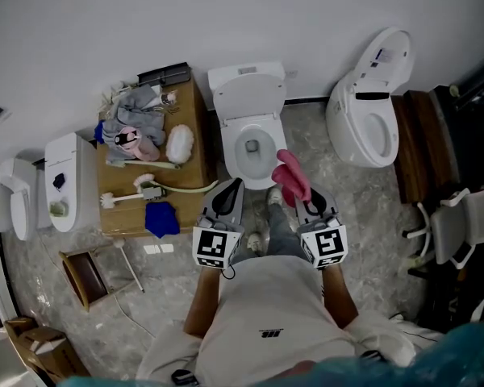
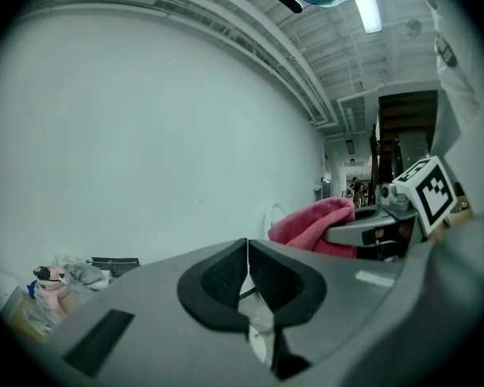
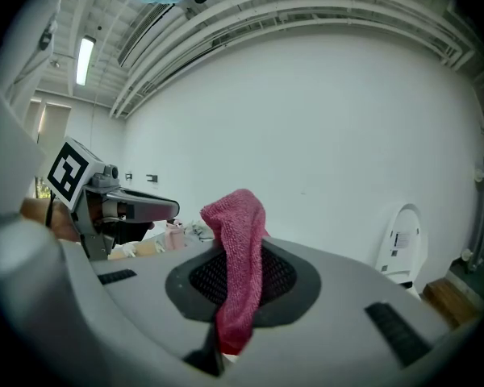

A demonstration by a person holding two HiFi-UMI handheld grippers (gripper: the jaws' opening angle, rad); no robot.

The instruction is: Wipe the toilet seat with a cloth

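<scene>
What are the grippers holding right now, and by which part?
The right gripper is shut on the pink cloth, pinched near its middle, a bunched end sticking out past the jaws. The left gripper is shut on nothing.

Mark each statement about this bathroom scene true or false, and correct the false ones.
1. The right gripper is clamped on a pink cloth. True.
2. The left gripper has its jaws wide apart. False: they are closed together with nothing between them.
3. The lid of the toilet in front of the person is down. False: it is raised and the bowl is open.
4. A blue cloth lies on the wooden table. True.
</scene>
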